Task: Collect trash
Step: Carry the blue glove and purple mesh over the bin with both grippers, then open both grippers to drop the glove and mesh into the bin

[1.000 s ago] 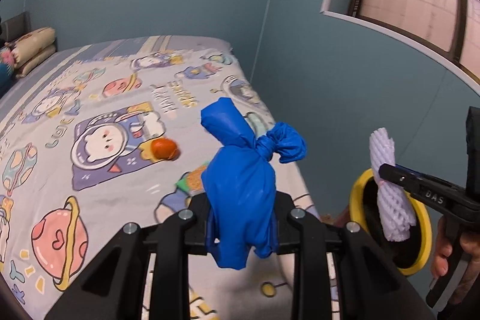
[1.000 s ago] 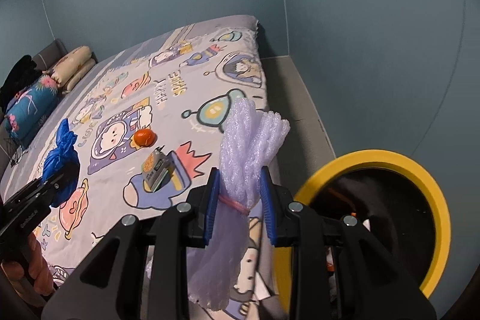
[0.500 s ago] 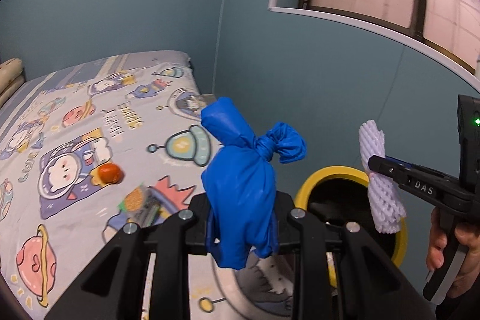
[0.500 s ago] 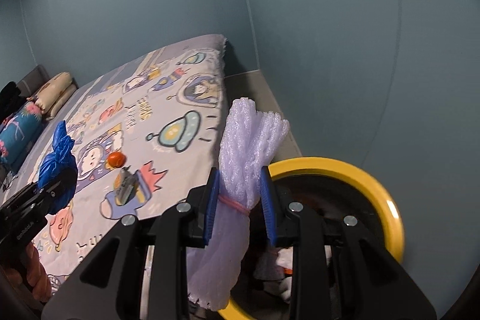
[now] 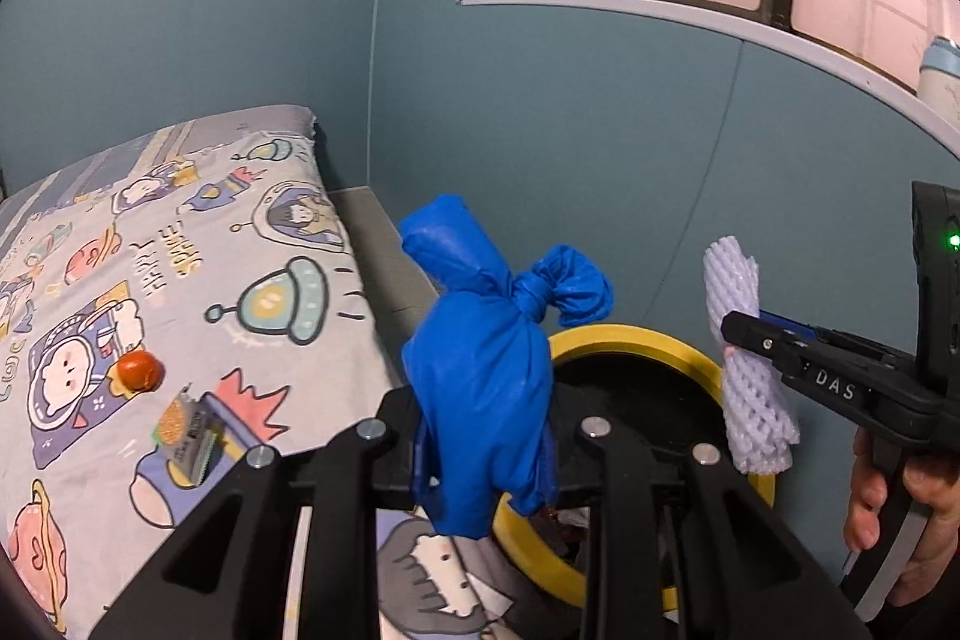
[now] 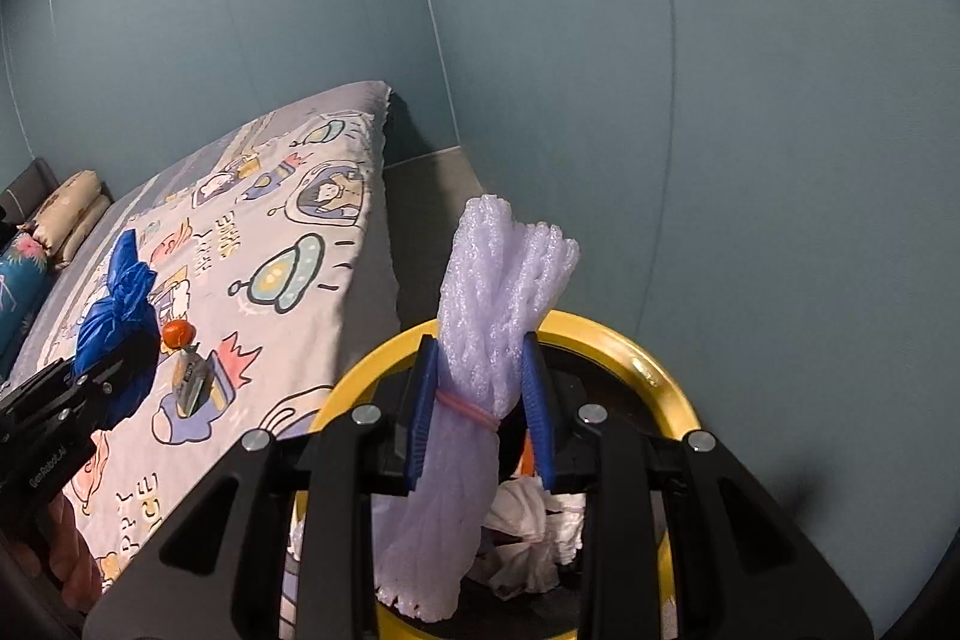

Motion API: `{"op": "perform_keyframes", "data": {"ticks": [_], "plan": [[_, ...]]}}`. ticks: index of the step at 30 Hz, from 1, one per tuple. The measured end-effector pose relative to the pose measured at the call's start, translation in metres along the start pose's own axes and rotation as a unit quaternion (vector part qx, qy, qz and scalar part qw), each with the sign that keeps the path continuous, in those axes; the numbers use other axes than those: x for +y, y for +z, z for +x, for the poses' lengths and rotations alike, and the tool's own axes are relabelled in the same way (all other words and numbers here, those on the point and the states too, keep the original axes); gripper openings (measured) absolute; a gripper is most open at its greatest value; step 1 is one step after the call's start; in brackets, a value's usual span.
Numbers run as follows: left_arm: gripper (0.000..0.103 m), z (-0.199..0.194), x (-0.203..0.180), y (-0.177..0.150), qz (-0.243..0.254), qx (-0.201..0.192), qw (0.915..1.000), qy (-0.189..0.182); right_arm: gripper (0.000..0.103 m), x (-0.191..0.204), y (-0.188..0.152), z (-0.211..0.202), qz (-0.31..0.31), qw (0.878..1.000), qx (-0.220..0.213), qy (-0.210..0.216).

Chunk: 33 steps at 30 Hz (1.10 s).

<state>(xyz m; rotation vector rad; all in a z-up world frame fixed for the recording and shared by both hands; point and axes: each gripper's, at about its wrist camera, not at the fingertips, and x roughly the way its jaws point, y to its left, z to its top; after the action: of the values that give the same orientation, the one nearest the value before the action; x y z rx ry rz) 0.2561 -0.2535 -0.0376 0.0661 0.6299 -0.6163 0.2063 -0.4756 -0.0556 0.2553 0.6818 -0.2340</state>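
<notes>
We found the left tongs (image 5: 483,436) clamped on the knotted blue bag (image 5: 480,376), the right tongs (image 6: 480,400) on the foam netting (image 6: 486,334), above the yellow-rimmed bin (image 6: 636,358). An early release risked a miss onto the bed (image 5: 180,244).

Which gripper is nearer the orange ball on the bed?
Left. The left gripper, holding the blue bag, is beside the ball on the bed; the right gripper is over the yellow bin.

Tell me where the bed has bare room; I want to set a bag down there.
Free: the sheet beyond the orange ball, up to the far edge by the wall, and the near corner beside the bin. Crowded: mid-sheet, where the ball and a wrapper lie close together.
</notes>
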Motion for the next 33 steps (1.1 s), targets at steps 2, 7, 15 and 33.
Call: {"op": "perform_keyframes", "data": {"ticks": [2,7,15,33], "plan": [[0.025,0.004,-0.007,-0.001,0.006,0.002,1.0,-0.003,0.026,-0.002,-0.002,0.001,-0.003,1.0,-0.002,-0.008],[0.025,0.018,-0.022,-0.004,0.017,0.014,0.9997,-0.008,0.026,-0.007,-0.01,0.008,-0.011,1.0,0.002,-0.025],[0.025,0.04,-0.041,-0.015,0.024,0.037,0.9988,-0.02,0.027,-0.019,-0.021,0.021,-0.007,0.999,0.027,-0.029],[0.025,0.091,-0.044,-0.036,0.007,0.111,0.9932,-0.035,0.029,-0.028,-0.034,0.046,-0.006,0.997,0.063,-0.045]]}}
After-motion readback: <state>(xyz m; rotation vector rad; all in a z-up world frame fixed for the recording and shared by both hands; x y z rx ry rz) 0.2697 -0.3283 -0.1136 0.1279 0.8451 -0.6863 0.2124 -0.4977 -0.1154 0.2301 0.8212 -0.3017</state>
